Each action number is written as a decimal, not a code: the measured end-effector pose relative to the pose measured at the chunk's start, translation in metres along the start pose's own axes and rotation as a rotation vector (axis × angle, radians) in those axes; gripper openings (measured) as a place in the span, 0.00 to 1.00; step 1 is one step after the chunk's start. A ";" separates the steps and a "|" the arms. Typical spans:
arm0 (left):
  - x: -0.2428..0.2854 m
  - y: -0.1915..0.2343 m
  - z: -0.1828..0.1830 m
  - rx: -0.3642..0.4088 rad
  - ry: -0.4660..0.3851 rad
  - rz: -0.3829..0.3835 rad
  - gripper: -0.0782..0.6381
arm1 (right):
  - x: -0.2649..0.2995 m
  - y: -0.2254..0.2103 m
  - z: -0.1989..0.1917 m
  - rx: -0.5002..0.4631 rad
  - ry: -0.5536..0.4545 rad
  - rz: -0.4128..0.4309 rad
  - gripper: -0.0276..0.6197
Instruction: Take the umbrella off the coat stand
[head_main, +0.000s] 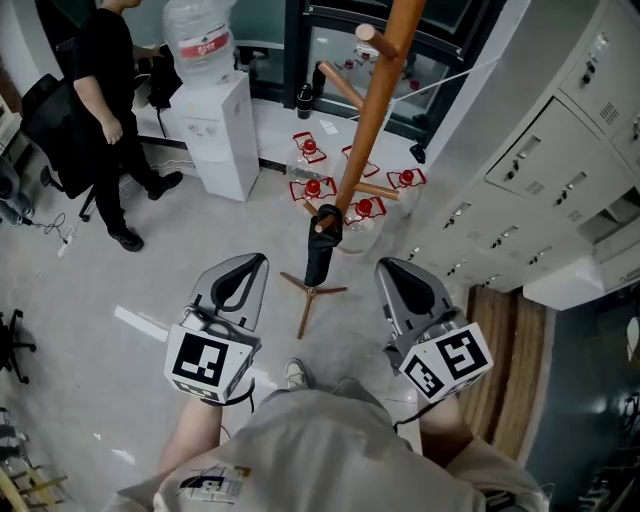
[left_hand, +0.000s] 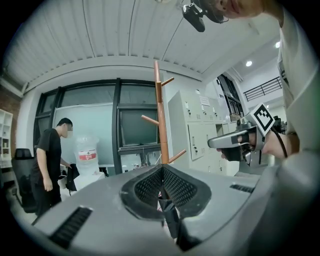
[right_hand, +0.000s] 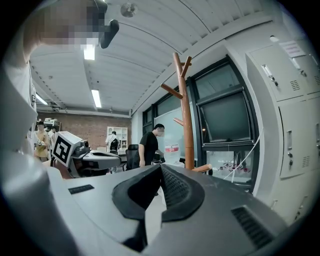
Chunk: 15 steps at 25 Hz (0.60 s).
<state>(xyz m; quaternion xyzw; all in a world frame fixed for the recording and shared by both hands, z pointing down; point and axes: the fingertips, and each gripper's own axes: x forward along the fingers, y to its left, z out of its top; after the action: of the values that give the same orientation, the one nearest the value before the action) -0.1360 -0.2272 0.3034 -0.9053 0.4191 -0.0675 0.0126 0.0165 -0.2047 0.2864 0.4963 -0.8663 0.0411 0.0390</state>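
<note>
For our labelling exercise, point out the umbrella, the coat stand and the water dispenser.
umbrella (head_main: 318, 262), head view, its folded black canopy.
coat stand (head_main: 370, 115), head view, its wooden pole.
water dispenser (head_main: 225, 135), head view, its white cabinet.

Office corner: grey floor (head_main: 120, 290), water dispenser, lockers, one bystander.
White water dispenser (head_main: 225, 140) stands by the dark-framed window (left_hand: 137, 125), with a big clear bottle (head_main: 200, 40) with a red label on top. A person in black (head_main: 100, 110) stands just left of it, with a black office chair (head_main: 45, 130) behind them. Several clear jugs with red caps (head_main: 312, 188) sit on the floor near the window. Grey lockers (head_main: 540, 170) line the right wall. A cable and power strip (head_main: 62, 238) lie on the floor at left.
</note>
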 end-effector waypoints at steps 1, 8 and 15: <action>0.003 0.002 0.000 0.001 0.003 -0.002 0.12 | 0.003 -0.002 0.000 0.001 -0.001 0.000 0.05; 0.013 0.003 -0.002 0.002 0.021 0.015 0.12 | 0.011 -0.018 0.000 0.024 -0.016 0.022 0.05; 0.022 -0.001 0.003 -0.008 0.025 0.057 0.12 | 0.017 -0.030 0.003 0.016 -0.010 0.080 0.05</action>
<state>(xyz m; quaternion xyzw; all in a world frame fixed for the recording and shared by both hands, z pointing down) -0.1211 -0.2433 0.3032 -0.8922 0.4450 -0.0768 0.0057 0.0334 -0.2344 0.2866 0.4620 -0.8852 0.0472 0.0291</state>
